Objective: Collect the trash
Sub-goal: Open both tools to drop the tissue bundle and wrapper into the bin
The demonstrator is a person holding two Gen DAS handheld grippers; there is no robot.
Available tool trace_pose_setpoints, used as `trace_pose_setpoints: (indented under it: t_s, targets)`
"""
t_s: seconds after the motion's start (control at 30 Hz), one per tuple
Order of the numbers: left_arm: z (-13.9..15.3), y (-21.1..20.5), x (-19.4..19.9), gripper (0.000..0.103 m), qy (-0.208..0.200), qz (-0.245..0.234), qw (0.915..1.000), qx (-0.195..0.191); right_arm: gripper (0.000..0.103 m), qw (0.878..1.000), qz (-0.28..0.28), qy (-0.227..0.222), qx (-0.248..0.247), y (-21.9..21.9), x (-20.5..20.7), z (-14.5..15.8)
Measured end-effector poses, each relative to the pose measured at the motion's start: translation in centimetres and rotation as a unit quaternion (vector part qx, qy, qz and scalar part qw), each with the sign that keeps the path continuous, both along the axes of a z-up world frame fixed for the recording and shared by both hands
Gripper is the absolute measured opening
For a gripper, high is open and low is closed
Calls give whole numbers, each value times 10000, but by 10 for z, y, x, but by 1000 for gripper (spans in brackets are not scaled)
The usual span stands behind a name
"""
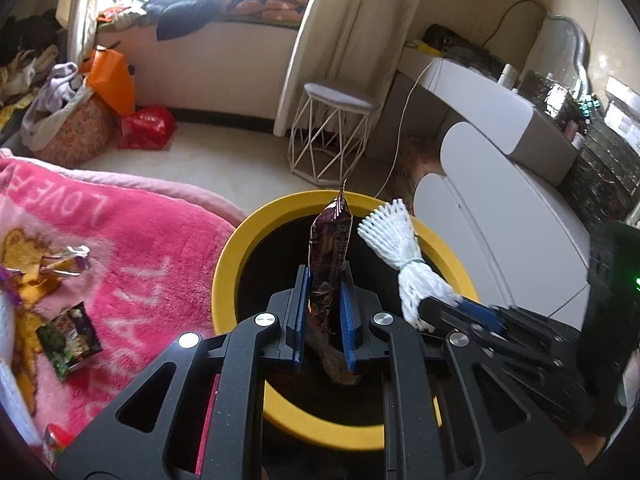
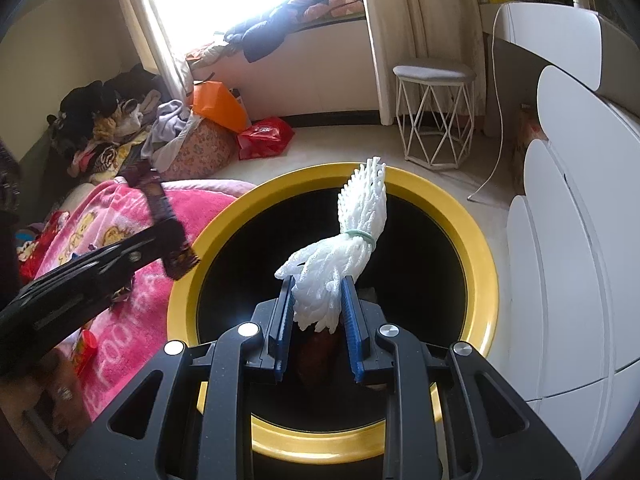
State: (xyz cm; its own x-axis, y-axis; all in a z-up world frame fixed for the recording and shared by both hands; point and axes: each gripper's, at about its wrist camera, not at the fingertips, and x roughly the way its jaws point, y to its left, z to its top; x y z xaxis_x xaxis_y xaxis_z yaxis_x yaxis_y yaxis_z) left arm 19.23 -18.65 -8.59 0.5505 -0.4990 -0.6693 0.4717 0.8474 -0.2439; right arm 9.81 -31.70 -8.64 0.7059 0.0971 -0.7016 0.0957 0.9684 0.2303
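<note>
A round bin with a yellow rim (image 1: pixel 228 264) (image 2: pixel 476 248) and a black inside stands on the floor beside the bed. My left gripper (image 1: pixel 325 280) is shut on a dark purple snack wrapper (image 1: pixel 330 244), held upright over the bin's mouth. My right gripper (image 2: pixel 318 284) is shut on a white foam net bundle (image 2: pixel 362 216) tied with a green band, also above the bin's opening. In the left wrist view the net bundle (image 1: pixel 394 244) and right gripper (image 1: pixel 448 308) show at right. In the right wrist view the wrapper (image 2: pixel 164 208) and left gripper show at left.
More wrappers lie on the pink blanket (image 1: pixel 132 248): a silvery one (image 1: pixel 66 266), a green and dark one (image 1: pixel 68 344). A white wire stool (image 1: pixel 328 136), white rounded cabinets (image 1: pixel 508 248), a red bag (image 1: pixel 146 128) and piled clothes (image 2: pixel 108 128) stand around the floor.
</note>
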Motion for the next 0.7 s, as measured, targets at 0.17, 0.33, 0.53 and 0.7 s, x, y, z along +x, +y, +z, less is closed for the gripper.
trace_pose_setpoints:
  t_s: [0.17,0.33,0.53,0.7]
  targets:
    - [-5,-11,13,10,98,-47,9999,83,25,9999,-103,36,87,-6,-1,-2]
    - [-9,-14,17,13,178,-29,9998,14,30,9997,-181,63,179,-13,-1,-3]
    - [-8,-6,15,54,165,154,9997,24,46,9993,-306,60,206,-17,-2,-2]
    - [6,13,5,88,-75,421,9991,-16,55,9992,-354,2,209,-18,-2,1]
